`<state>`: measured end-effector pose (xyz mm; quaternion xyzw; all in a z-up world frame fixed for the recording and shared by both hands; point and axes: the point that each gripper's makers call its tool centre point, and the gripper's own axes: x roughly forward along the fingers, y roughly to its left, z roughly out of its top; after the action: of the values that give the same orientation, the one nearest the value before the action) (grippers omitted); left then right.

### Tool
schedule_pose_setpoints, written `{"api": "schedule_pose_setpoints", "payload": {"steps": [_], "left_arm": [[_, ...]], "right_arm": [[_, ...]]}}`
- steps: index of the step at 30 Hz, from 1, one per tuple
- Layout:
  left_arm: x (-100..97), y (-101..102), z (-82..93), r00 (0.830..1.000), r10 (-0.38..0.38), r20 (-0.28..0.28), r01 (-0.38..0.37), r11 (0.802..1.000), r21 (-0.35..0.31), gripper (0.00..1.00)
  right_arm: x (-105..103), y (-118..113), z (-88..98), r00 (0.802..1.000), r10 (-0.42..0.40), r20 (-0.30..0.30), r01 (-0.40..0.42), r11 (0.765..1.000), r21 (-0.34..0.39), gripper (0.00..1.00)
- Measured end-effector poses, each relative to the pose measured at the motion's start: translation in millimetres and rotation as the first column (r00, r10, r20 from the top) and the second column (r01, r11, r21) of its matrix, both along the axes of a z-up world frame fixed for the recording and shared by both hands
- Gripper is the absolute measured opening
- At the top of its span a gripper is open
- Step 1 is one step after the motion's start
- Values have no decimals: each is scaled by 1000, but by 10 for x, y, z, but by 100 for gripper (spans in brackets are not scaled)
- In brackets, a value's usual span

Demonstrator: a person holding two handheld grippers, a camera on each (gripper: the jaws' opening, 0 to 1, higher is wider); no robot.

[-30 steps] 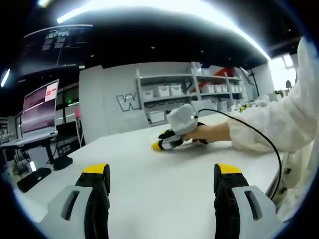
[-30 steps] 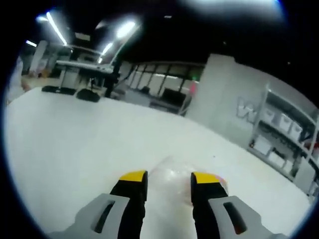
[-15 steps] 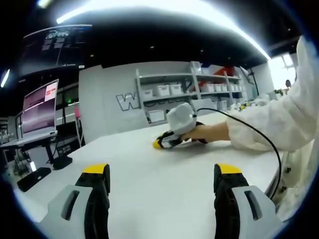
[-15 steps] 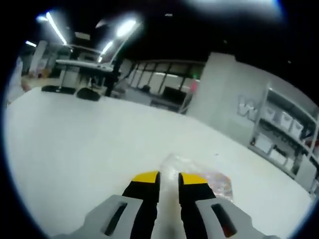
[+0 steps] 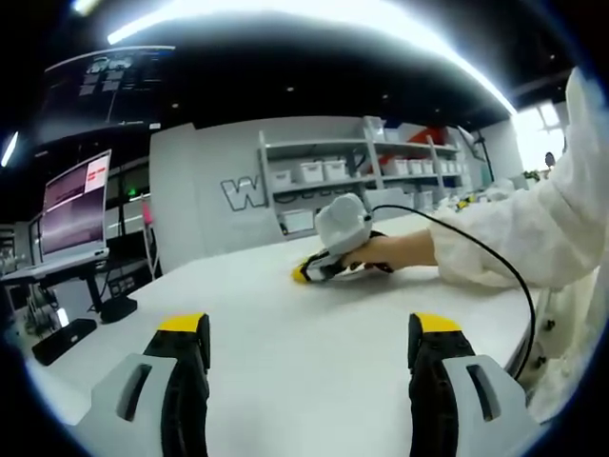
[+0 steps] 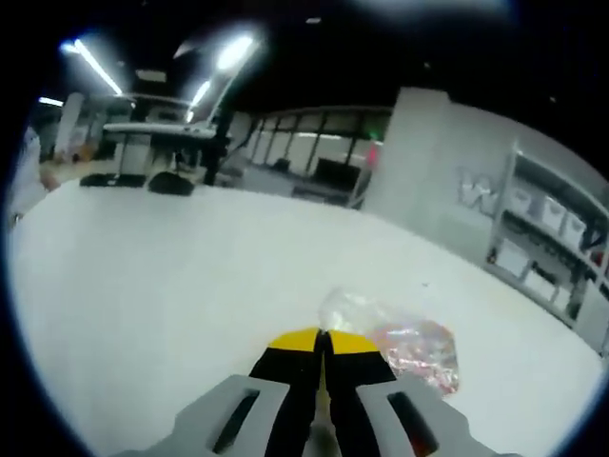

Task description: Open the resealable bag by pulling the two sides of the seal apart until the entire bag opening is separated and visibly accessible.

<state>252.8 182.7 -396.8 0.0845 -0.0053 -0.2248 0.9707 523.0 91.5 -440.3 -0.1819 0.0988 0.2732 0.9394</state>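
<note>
Looking along the right tool (image 6: 324, 335), yellow tips pressed together with hardly a gap, clamped on the near edge of the clear resealable bag (image 6: 400, 338) lying on the white bench (image 6: 143, 276). Bag crinkled and see-through, with something reddish-pink inside toward its right end (too blurry to say what). Bag sits right at the tool tips, the rest of it spreading away and to the right over the bench top. Off in the background, dark glass partitions, ceiling strip lights and white shelving (image 6: 547, 257) with bins along the right. Switching to the left gripper view: left tool (image 5: 309, 328) held wide open, two yellow-capped jaws well apart with nothing between them, hovering over the bench (image 5: 285, 352). Further across the bench, the right tool (image 5: 306, 273) again, seen from the side, gripped by a hand (image 5: 395, 252) coming out of a white sleeve (image 5: 528, 228), black cable (image 5: 495, 262) trailing back from it (bag itself not really made out from this angle). Also a laptop (image 5: 76, 214) on a stand at the left and the shelves (image 5: 352, 181) against the grey wall behind.
</note>
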Motion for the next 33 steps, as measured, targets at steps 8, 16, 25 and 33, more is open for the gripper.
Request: {"api": "schedule_pose_setpoints", "payload": {"steps": [8,16,25,33], "left_arm": [[-17,-30,18,1000,-8,-1,8,1000,13,85],[-35,-41,54,1000,-11,4,11,1000,21,85],[-18,-63,-39,1000,-15,-20,16,999,33,85],[-21,-80,-8,1000,-21,-15,22,999,24,85]], "right_arm": [[45,-82,-1,999,-32,-22,33,998,45,0],[78,-187,216,998,-59,26,57,995,85,0],[43,-332,724,989,-84,123,66,987,143,0],[33,-526,960,982,-113,151,83,978,192,0]]}}
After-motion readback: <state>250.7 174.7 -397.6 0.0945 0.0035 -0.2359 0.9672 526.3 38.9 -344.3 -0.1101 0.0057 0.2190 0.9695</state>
